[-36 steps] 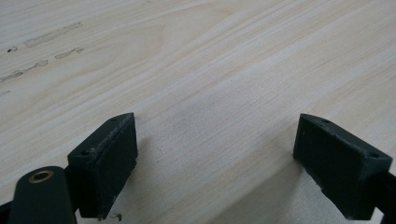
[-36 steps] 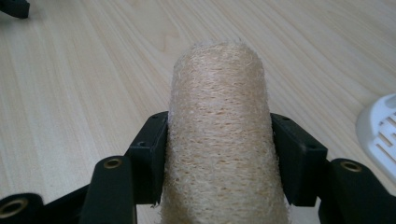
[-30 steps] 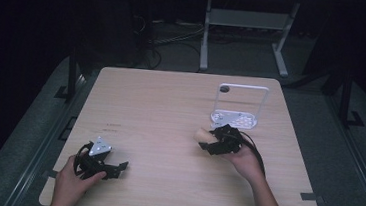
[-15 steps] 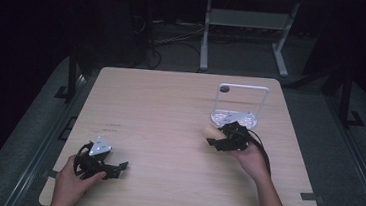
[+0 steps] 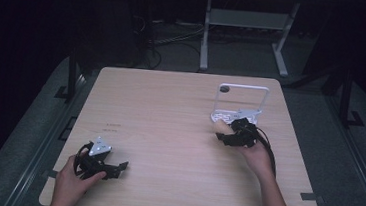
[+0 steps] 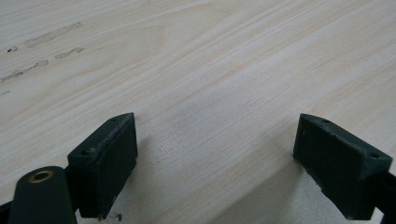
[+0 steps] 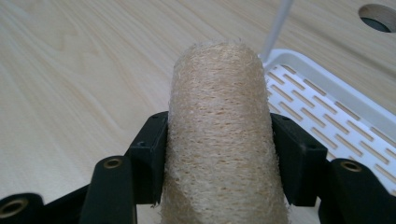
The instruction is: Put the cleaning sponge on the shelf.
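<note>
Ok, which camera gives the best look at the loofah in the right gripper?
The right gripper view: the loofah stands close up between the jaws, its fibrous weave plain. The high view shows a small tan tip at the right gripper. The left gripper view looks at table.

Left claw [image 6: 215, 163] agape, right claw [image 7: 219, 154] clamped

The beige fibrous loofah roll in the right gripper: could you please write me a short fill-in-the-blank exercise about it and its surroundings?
1. The beige fibrous loofah roll is clamped between the jaws of the ____ gripper.
2. The white slotted rack stands on the pale ____ table.
3. The left gripper has jaws that stand ____, with nothing between them.

Missing words: right; wooden; open
</note>
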{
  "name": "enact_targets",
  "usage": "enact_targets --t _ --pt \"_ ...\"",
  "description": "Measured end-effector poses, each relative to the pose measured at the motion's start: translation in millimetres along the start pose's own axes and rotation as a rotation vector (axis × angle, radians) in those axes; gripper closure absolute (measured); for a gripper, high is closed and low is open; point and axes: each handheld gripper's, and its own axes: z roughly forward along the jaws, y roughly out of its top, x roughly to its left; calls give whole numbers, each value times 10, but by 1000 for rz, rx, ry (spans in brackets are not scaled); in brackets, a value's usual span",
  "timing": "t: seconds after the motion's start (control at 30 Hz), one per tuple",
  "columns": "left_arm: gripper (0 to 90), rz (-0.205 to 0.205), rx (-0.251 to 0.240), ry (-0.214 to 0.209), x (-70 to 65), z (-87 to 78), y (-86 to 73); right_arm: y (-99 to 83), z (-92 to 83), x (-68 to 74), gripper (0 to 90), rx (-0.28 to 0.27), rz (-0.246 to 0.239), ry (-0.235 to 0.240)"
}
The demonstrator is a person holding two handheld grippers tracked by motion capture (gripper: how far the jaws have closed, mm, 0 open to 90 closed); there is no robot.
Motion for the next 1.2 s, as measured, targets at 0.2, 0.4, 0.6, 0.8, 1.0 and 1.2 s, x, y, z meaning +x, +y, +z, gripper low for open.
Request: enact_targets --t 0.2,0.4,0.6,0.8,1.0,1.2 --pt "131 -1 -1 0 -1 0 0 -7 21 -77 421 8 15 -35" --pt "131 0 0 0 0 0 0 66 80 -192 421 25 21 -73" --pt "131 0 -1 0 -1 0 0 137 112 -287 421 24 33 -94" --pt "131 0 -1 0 -1 0 0 177 189 -400 421 31 45 -108" --pt "131 0 -1 0 0 0 0 180 284 -504 421 50 73 -121" --pt "131 0 0 0 0 0 0 198 373 -556 420 77 79 -129"
